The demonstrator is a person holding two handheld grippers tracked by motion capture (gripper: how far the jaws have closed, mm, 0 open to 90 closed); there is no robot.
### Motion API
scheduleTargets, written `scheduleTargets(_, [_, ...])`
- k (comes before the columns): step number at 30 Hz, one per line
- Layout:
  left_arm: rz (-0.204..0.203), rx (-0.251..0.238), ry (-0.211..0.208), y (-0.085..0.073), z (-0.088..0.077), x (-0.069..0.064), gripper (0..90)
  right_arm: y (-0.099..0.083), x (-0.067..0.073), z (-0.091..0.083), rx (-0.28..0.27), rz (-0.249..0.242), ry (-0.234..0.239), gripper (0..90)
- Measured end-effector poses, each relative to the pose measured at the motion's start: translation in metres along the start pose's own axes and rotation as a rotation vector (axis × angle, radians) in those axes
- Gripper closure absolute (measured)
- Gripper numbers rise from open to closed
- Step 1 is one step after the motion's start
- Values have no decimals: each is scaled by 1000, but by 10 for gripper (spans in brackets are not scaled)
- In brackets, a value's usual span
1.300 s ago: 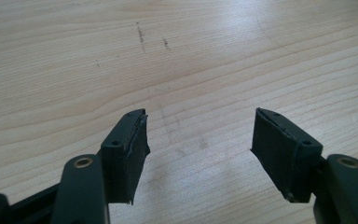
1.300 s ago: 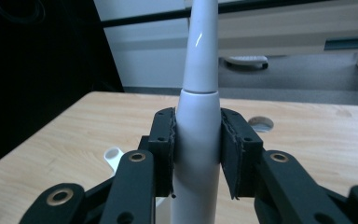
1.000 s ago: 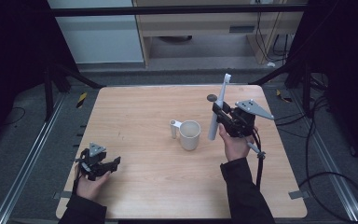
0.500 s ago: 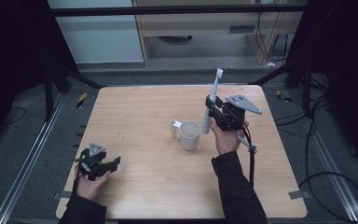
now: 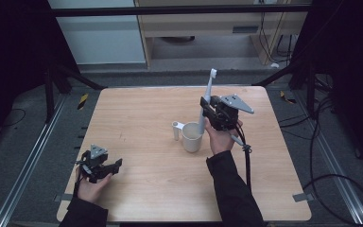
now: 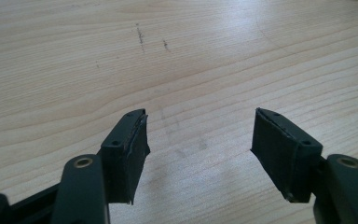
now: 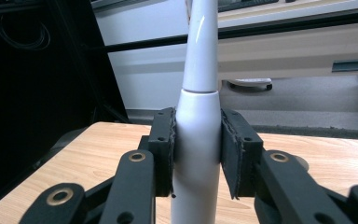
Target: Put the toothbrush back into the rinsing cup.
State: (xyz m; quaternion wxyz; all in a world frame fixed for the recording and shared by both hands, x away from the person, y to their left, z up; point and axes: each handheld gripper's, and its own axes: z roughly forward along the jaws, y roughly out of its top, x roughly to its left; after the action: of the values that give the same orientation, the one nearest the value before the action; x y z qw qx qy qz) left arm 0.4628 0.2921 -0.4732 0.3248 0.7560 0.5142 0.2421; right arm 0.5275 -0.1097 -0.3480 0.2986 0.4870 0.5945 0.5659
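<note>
A white electric toothbrush (image 5: pixel 207 97) stands upright, head up, with my right gripper (image 5: pixel 207 109) shut on its thick handle. In the right gripper view both black pads press the toothbrush (image 7: pixel 196 135) handle from either side. The brush's lower end hangs at the rim of a white cup (image 5: pixel 192 136) with a side handle, which stands near the middle of the wooden table (image 5: pixel 137 113). Whether the tip is inside the cup I cannot tell. My left gripper (image 5: pixel 108 166) rests at the table's front left, open, with bare wood between its pads (image 6: pixel 133 144).
The table's far edge borders a dark floor with metal rails and cables. A pale cabinet and a wooden desk stand beyond it. A cable trails from the right gripper down along the forearm.
My right gripper has carried the upright toothbrush leftward, from beside the cup to over its rim. The left gripper has stayed where it was.
</note>
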Motion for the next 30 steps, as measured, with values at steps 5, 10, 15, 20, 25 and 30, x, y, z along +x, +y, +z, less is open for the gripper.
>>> scheduleTargets(5, [0,1,0,0,0,0,350,-3,3,5,6,4,6,676])
scheduleTargets(10, [0,0,-1,0,0,1,350,-7,6,12,23,1,10,677])
scheduleTargets(15, [0,0,0,0,0,1,350,-13,10,18,47,-6,15,677])
scheduleTargets(20, [0,0,-1,0,0,1,350,-20,12,24,67,-6,20,676])
scheduleTargets(25, [0,1,-1,0,0,1,350,-28,13,30,91,-7,24,676])
scheduleTargets(30, [-1,0,-1,0,0,1,350,-37,14,36,122,-14,22,676])
